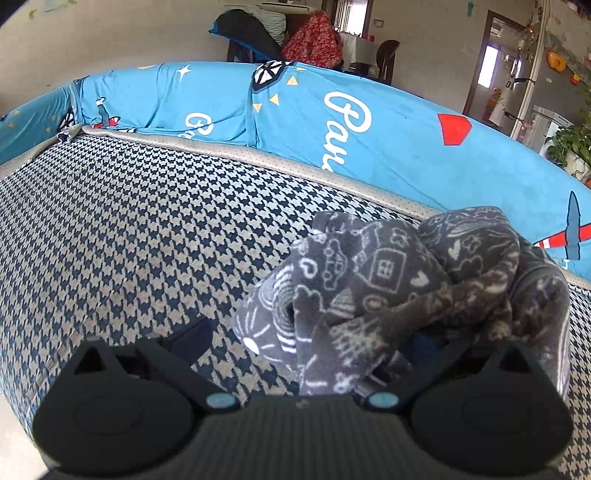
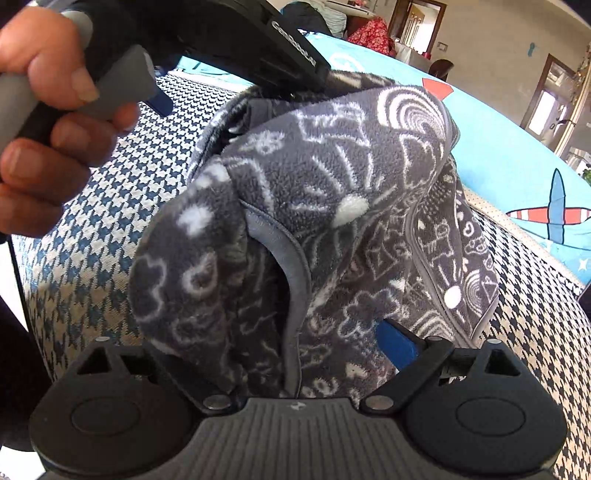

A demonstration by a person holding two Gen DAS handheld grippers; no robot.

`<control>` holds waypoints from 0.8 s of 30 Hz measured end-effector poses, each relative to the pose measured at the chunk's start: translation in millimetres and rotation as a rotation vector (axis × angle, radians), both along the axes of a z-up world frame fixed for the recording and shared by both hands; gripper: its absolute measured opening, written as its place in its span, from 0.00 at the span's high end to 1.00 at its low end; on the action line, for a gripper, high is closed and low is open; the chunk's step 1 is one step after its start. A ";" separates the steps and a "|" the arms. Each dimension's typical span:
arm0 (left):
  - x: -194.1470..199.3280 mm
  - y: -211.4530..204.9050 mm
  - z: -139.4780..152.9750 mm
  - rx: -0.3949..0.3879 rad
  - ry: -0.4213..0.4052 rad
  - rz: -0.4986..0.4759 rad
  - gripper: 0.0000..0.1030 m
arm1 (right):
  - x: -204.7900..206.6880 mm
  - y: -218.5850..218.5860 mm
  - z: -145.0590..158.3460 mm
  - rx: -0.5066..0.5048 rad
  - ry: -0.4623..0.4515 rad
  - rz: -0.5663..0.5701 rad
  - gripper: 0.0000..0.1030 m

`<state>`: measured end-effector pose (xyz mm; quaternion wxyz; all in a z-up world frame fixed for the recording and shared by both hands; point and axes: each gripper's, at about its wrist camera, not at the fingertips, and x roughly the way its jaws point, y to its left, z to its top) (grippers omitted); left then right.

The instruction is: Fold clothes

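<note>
A grey fleece garment point(image 1: 399, 288) with white doodle print lies bunched up on the houndstooth sofa seat point(image 1: 129, 229). My left gripper point(image 1: 317, 328) has its jaws wide apart. Its left finger point(image 1: 195, 332) is bare over the seat, and the cloth drapes over the hidden right finger. In the right wrist view the garment point(image 2: 332, 206) hangs in a tall heap from the left gripper point(image 2: 240, 85), which a hand point(image 2: 44, 122) holds. My right gripper point(image 2: 288, 343) stands open close to the heap. Folds of fleece fill the gap, its blue right finger point(image 2: 399, 347) shows, and its left finger is hidden.
A blue printed sofa back point(image 1: 332, 110) runs behind the seat. Beyond it stand a table piled with bedding point(image 1: 258, 33) and a red floral bundle point(image 1: 314, 40), a doorway point(image 1: 491, 62) and a potted plant point(image 1: 572, 144). Bare seat point(image 2: 535, 332) shows right of the heap.
</note>
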<state>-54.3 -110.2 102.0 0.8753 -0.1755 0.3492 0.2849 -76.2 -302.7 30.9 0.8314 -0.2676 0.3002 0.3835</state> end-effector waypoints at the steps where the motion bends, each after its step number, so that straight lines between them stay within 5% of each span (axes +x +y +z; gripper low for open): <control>1: -0.7 1.9 0.3 0.005 0.002 0.012 0.00 | 2.1 -0.6 0.6 0.009 0.011 -0.012 0.29; 8: -5.1 11.9 3.2 0.047 0.016 0.060 0.00 | 9.6 -8.1 9.0 0.072 0.057 -0.050 0.78; 24: -22.7 32.1 6.8 0.143 0.050 0.206 0.00 | -13.5 -47.3 32.3 0.225 0.185 0.187 0.83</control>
